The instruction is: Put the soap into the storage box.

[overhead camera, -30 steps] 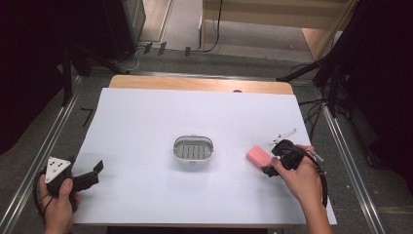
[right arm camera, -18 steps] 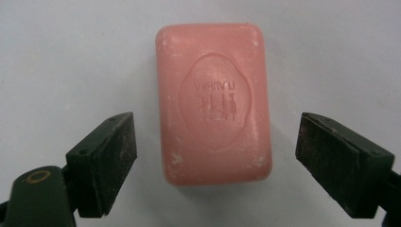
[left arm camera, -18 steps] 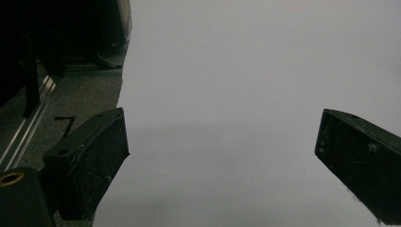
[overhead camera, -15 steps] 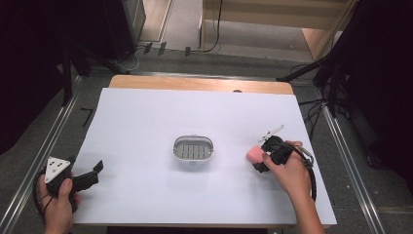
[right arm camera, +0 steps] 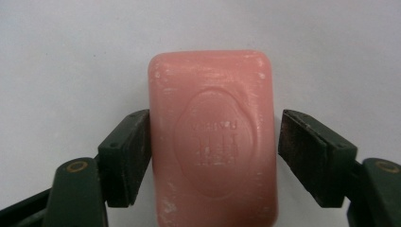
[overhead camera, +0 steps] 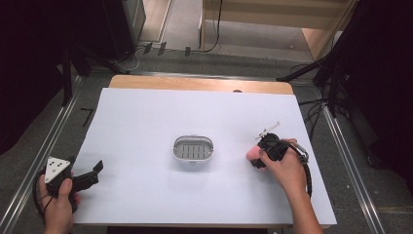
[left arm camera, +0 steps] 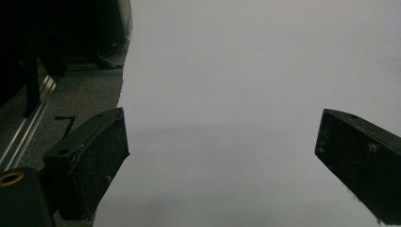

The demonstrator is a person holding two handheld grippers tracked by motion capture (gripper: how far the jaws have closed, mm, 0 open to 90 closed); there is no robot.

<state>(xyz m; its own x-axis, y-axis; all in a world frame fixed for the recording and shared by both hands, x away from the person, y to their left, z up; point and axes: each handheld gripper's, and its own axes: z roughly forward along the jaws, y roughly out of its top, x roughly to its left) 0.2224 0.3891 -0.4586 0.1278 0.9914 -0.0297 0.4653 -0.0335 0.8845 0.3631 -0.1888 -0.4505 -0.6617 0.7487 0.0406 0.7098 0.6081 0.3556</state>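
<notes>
Pink rectangular soap bar (right arm camera: 212,137) lies between the right gripper (right arm camera: 215,156)'s spread jaws: the left jaw touches its side, the right jaw stands just off it. An oval stamp holds raised writing too faint to read. It sits on the white table cover (overhead camera: 146,122), right of the empty grey slatted soap dish (overhead camera: 193,149). The left gripper (left arm camera: 222,151), jaws wide apart, hovers near the cover's left edge.
</notes>
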